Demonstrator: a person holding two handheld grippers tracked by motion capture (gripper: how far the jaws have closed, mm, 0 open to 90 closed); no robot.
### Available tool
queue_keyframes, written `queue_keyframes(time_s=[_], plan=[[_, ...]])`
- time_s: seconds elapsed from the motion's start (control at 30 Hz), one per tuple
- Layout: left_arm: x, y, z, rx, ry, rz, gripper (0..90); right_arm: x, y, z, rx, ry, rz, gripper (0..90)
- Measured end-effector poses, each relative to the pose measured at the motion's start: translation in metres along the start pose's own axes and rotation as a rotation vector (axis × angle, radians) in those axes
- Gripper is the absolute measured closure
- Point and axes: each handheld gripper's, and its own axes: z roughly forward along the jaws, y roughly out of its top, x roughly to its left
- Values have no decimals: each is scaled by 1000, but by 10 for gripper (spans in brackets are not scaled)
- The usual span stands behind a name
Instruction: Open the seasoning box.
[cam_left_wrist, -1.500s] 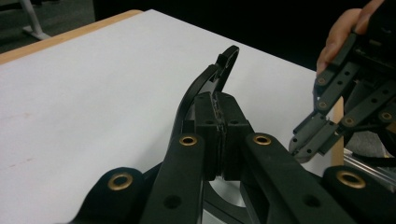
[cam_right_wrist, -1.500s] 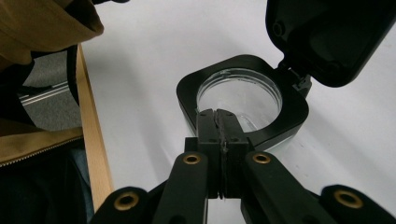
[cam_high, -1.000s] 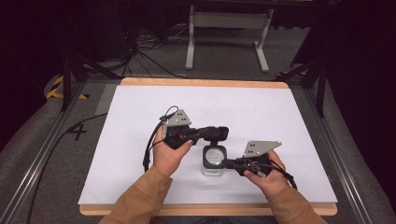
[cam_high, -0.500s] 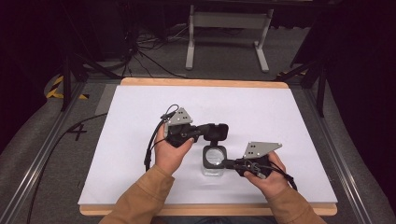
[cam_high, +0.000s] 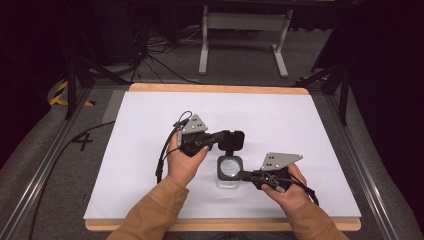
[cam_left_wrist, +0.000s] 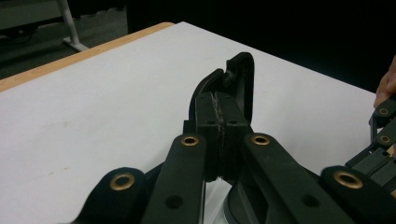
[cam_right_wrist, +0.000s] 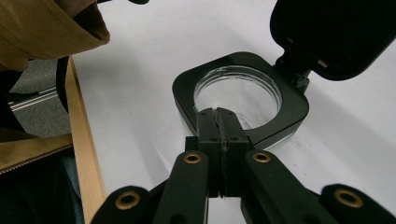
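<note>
A clear square container with a black-rimmed round mouth (cam_high: 229, 171) was seen near the front middle of the white table top (cam_high: 300, 125), its hinged black lid (cam_high: 233, 140) swung up and back. The left gripper (cam_high: 231, 141) was clenched on the lid's edge; the right gripper (cam_high: 243, 175) was clenched on the container's near rim, its jaws meeting over it. A tan sleeve (cam_right_wrist: 51, 25) was noted at the upper left of the right gripper view. The table's wooden edge (cam_high: 220, 89) was visible; beyond lay grey floor with cables (cam_high: 150, 60) and a metal stand (cam_high: 245, 22).
</note>
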Motion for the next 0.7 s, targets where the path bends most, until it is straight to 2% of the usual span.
queue_keyframes(time_s=[0.13,0.2,0.33,0.47,0.57,0.7], plan=[[0,1,-2,10,-17,-4,892,0,0,0,0,0,2,900],[-1,1,-3,1,-18,0,858,0,0,0,2,2,2,900],[-6,4,-16,3,-7,31,826,-1,1,-3,32,-9,4,893],[-8,5,-32,-8,3,25,796,-6,3,-6,7,7,24,871],[-7,5,-42,-12,8,17,769,-7,8,-12,-10,-3,17,862],[-5,5,-55,20,23,21,705,-10,12,-15,-26,-1,21,824]])
